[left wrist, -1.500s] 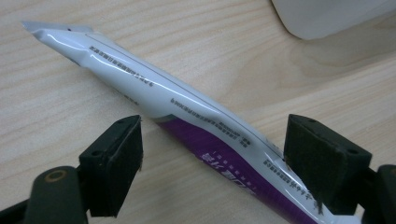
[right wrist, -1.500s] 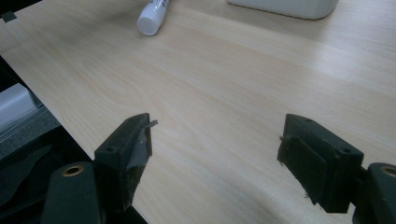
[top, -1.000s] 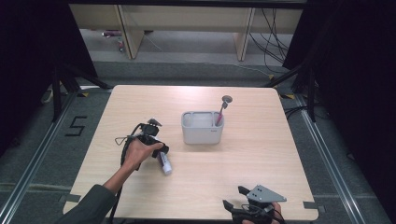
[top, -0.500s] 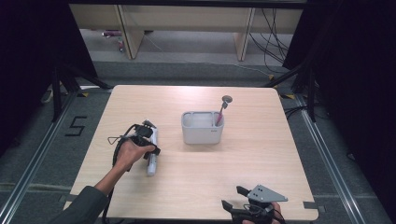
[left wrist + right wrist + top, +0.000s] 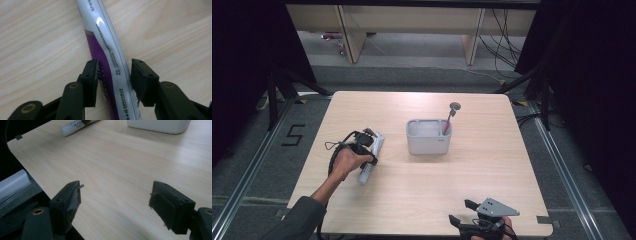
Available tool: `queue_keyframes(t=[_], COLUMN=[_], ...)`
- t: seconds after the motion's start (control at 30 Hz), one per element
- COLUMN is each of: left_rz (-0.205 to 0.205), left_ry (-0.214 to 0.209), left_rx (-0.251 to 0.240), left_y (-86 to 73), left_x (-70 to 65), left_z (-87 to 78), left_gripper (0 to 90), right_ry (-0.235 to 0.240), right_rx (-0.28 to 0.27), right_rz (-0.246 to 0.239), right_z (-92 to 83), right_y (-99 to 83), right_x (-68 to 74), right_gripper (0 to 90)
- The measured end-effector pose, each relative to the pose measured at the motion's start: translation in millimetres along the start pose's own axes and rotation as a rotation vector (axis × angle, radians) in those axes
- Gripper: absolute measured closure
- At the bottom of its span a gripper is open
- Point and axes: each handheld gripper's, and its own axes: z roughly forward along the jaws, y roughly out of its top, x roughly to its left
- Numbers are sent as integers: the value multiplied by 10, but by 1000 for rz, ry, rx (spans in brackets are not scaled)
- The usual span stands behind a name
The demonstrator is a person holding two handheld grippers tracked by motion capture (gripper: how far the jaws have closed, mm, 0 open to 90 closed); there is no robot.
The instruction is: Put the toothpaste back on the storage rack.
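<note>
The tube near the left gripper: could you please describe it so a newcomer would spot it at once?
On the wooden table, look left of the grey bin. The tube lies flat there between the left gripper jaws: white and purple with print, unlike the plain bin.

Black fingers [image 5: 90, 82], brass screws, grey sleeve [image 5: 302, 220]

The right gripper [image 5: 115, 202] hovered over the wooden bench [image 5: 120, 165], its black fingers [image 5: 71, 197] spread wide with nothing between them. A tube [image 5: 75, 125] lay near the far edge, beside a white container [image 5: 160, 125].
</note>
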Motion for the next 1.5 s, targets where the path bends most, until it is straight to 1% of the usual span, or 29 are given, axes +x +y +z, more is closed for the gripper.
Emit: queue_keyframes(t=[0.03, 0.07, 0.13, 0.23, 0.3, 0.33, 0.37, 0.43, 0.5, 0.57, 0.6, 0.63, 0.67, 0.7, 0.73, 0.8, 0.87, 0.9, 1.0, 1.03, 1.13, 1.23, 1.27, 1.3, 1.33, 1.4, 1.43, 1.47, 1.5], left_rz=[-1, 6, -2, 11, 13, -3, 23, 21, 51, 47, 56, 54, 59, 39, 52, 65, 82, 53, 60, 65, 79, 90, 94, 106, 108, 110, 105, 107, 109], left_ry=[0, 2, 1, 4, 4, 0, 6, 16, 34, 52, 51, 55, 64, 68, 68, 61, 66, 60, 66, 66, 70, 67, 65, 68, 66, 65, 60, 62, 64], left_rx=[7, 6, 16, 22, 24, 29, 33, 44, 53, 57, 53, 52, 52, 49, 48, 52, 55, 63, 79, 82, 99, 125, 127, 131, 131, 129, 130, 130, 128], left_y=[10, 20, 35, 50, 65, 71, 85, 100, 109, 109, 111, 115, 115, 109, 110, 115, 123, 122, 142, 148, 169, 197, 200, 205, 206, 203, 199, 198, 195], left_x=[-10, -7, -11, -2, 10, 5, 25, 21, 33, 28, 47, 57, 70, 70, 90, 109, 114, 90, 85, 85, 78, 86, 91, 98, 100, 99, 93, 89, 86], left_z=[0, 0, 2, 16, 23, 23, 19, 29, 34, 48, 52, 52, 53, 59, 63, 66, 69, 72, 88, 95, 114, 123, 130, 133, 133, 132, 133, 132, 132], left_gripper=[574, 572, 572, 566, 570, 578, 592, 608, 624, 648, 659, 675, 705, 735, 739, 739, 740, 740, 740, 739, 739, 739, 740, 740, 741, 743, 745, 747, 748], right_ry=[4, -2, 0, -2, 0, -3, -2, 1, -1, -4, -2, 2, 2, 6, -2, -4, 2, 1, -13, -7, -9, -9, -8, -5, -2, 17, 12, 9, 11], right_rx=[11, -3, 15, 1, 3, 2, 4, 5, 4, -7, 3, -2, -1, 0, -7, 4, 5, 5, -3, 10, -2, 9, -2, -6, 6, -18, -16, -7, -14], right_rz=[40, -8, 38, -2, -1, -1, 2, -12, -15, -22, 4, -16, -12, -5, -27, -1, -9, -11, -30, 2, -30, -4, -29, -27, 1, -14, -1, 37, 11], right_z=[-10, -2, -9, 6, 5, 6, 4, 9, 10, 4, 0, 13, 15, 8, 7, 3, 7, 7, 5, 1, 2, 1, 0, 4, -1, 18, 12, 3, 10], right_y=[0, 5, -3, -2, -2, -3, -2, 0, -1, 4, 0, -2, -5, -1, 3, -1, -1, 1, 1, -2, 4, 0, 5, 4, 0, -1, -3, -7, -6], right_x=[37, 5, 31, 2, 3, 2, 8, -3, -5, -4, 13, -11, -10, -4, -8, 9, -6, -3, -7, 14, -5, 9, -5, -5, 11, -12, -5, 30, 5], right_gripper=[250, 250, 249, 250, 250, 250, 250, 250, 250, 250, 250, 250, 250, 250, 250, 250, 250, 250, 250, 250, 250, 250, 250, 250, 249, 250, 250, 250, 250])
